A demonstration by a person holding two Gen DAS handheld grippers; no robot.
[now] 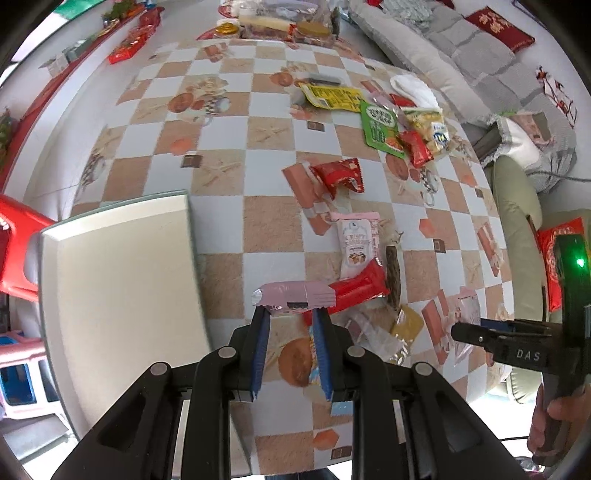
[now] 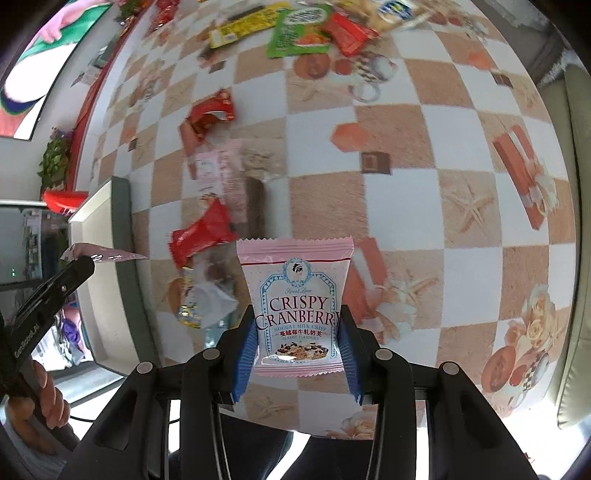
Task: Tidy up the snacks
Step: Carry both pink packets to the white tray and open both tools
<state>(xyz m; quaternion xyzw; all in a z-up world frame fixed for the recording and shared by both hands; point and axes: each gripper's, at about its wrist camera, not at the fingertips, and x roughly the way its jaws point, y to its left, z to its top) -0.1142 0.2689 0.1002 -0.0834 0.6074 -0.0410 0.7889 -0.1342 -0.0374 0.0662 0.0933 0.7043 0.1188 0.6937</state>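
My left gripper [image 1: 290, 314] is shut on a pink snack packet [image 1: 295, 294], held edge-on just above the table, right of the cream tray [image 1: 118, 258]. My right gripper [image 2: 295, 321] is shut on a pink "Crispy Cranberry" packet [image 2: 295, 295], held upright facing the camera. In the right wrist view the left gripper [image 2: 79, 264] shows at the left with its pink packet [image 2: 99, 254] over the tray's [image 2: 99, 206] edge. The right gripper [image 1: 465, 332] shows at the right of the left wrist view. Loose snacks lie ahead: a red packet [image 1: 360, 288], another pink packet [image 1: 356, 242], a red wrapper [image 1: 340, 175].
A pile of green, yellow and red packets [image 1: 384, 125] lies at the far right of the checkered table [image 1: 221, 129]. More food stands at the far end [image 1: 280, 22]. A grey sofa [image 1: 480, 55] runs along the right. A red stool [image 1: 18, 243] stands left of the tray.
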